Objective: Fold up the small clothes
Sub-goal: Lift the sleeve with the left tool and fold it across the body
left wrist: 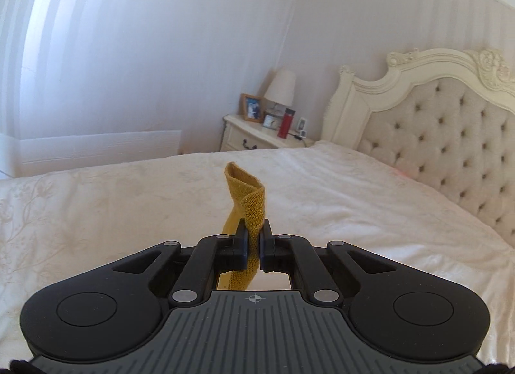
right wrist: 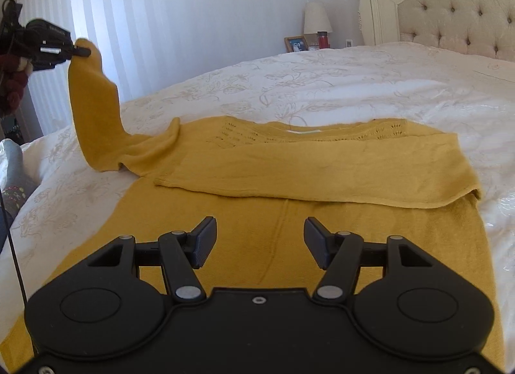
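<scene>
Aloft, left gripper (right wrist: 84,51) pinching sweater (right wrist: 289,213) sleeve, right gripper (right wrist: 259,243) spread above

My left camera sits low behind my left tool (left wrist: 253,242), raised above the bed (left wrist: 370,200) and facing the headboard (left wrist: 428,122) and nightstand (left wrist: 257,135) far ahead. My right camera rides behind my right tool (right wrist: 259,242), close over the yellow sweater (right wrist: 289,229). Both share the bed, lamp (right wrist: 317,18) and headboard beyond.
</scene>
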### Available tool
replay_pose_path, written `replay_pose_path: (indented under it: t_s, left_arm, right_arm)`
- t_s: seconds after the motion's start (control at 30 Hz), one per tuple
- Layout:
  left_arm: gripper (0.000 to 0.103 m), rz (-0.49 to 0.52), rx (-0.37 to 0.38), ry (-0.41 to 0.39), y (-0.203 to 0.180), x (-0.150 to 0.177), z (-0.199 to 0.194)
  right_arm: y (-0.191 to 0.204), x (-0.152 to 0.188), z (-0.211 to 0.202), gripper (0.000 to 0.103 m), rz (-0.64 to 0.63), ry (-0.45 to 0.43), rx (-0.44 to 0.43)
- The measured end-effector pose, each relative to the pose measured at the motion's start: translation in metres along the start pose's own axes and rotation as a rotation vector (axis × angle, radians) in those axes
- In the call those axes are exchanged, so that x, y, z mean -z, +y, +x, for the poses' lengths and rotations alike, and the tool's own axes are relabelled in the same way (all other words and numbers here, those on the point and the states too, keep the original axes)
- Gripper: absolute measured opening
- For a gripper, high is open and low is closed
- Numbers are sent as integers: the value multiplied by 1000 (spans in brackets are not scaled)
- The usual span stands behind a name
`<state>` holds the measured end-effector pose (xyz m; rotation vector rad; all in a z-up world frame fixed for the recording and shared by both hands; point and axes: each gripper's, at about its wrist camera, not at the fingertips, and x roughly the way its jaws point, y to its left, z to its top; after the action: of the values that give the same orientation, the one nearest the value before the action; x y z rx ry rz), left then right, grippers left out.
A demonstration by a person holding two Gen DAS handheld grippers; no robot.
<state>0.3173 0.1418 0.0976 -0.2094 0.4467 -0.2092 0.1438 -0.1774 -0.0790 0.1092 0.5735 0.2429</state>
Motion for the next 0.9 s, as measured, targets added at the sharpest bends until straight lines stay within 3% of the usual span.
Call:
replay_pose_path:
  t_s: [0.2,0.43,0.6,0.77,0.83,0.87,0.9]
  left_arm:
    - [6,41,148,27,-113,20,39]
    - [6,19,269,105,-215,84,96]
    - [6,59,296,173,-255,133,118]
    - [8,108,299,276,-265,170,126]
    - [16,103,312,306,-261,176,124]
    - [27,101,321,313,-258,178,121]
    - [31,101,328,311,-254,179,115]
  right_arm:
    - [-43,-12,-12,65,60,-9,69]
    - [-100,-18,-26,65,229,-18,153]
    - [-123,-19,-33,65,306,-22,201]
    - [-133,-18,-35,65,333,-15,213]
    - [-134,-18,-35,65,331,-12,217]
    - [-134,-18,-34,65,330,-11,219]
    - [-134,-18,-35,65,329,-10,221]
